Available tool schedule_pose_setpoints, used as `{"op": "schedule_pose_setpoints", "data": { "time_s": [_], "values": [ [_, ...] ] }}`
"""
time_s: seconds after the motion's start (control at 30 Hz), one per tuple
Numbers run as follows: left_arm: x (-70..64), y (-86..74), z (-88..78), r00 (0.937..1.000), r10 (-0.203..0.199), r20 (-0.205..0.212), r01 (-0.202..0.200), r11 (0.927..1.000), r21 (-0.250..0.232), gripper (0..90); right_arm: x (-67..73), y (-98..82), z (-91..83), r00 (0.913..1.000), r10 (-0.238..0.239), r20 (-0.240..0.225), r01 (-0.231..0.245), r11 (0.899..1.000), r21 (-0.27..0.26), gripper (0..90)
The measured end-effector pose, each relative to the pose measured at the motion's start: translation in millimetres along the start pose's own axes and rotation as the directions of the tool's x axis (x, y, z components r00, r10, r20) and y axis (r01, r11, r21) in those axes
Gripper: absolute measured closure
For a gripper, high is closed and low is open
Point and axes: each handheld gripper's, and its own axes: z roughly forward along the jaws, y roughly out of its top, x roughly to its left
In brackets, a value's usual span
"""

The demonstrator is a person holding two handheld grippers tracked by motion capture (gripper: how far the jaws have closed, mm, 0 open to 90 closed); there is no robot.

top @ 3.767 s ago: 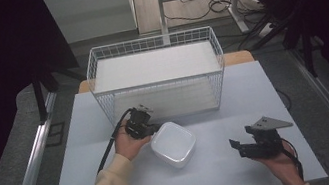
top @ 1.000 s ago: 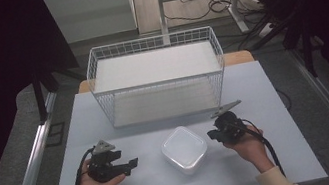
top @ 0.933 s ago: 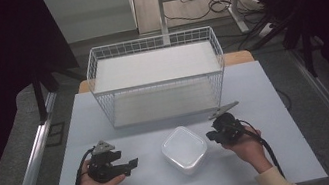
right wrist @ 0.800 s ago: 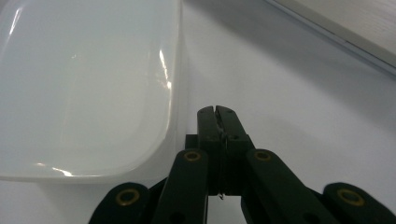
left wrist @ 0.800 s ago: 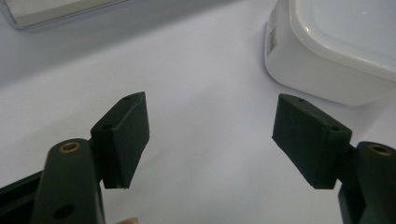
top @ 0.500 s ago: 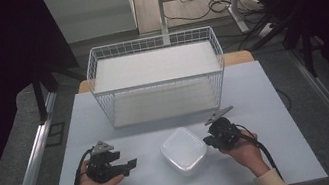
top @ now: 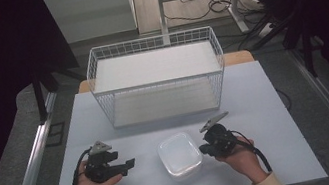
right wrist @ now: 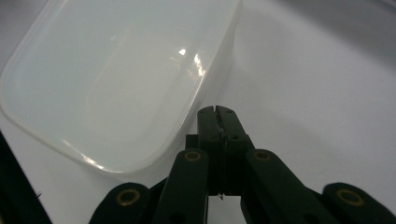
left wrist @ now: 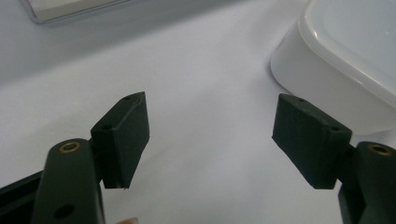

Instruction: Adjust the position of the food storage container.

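Two grippers sit low over my pale grey counter [top: 254,92]. The white, rounded-square plastic container [top: 179,155] rests with its lid on between them, in front of the white wire basket [top: 157,78]. My right gripper [top: 204,149] has its fingers pressed together, empty, tips right at the container's side. My left gripper [top: 131,164] holds its fingers [left wrist: 123,135] spread wide, holding nothing, near the container.

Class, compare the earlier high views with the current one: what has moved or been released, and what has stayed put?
The left gripper let go of the white container and drew back to the left, jaws open. The right gripper, jaws shut, moved in from the right up against the container's right side, nudging it. The wire basket stayed put.
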Motion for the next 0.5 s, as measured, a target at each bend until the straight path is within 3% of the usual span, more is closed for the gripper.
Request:
{"op": "schedule_pose_setpoints", "data": {
  "time_s": [0.5],
  "values": [
    [2.9,-0.3,-1.4,1.0,-0.009,-0.003,0.009,1.0,-0.003,27.0,29.6,1.1,9.0,0.9956,-0.055,-0.075,0.057,0.998,0.017,89.7]
  ]
}}
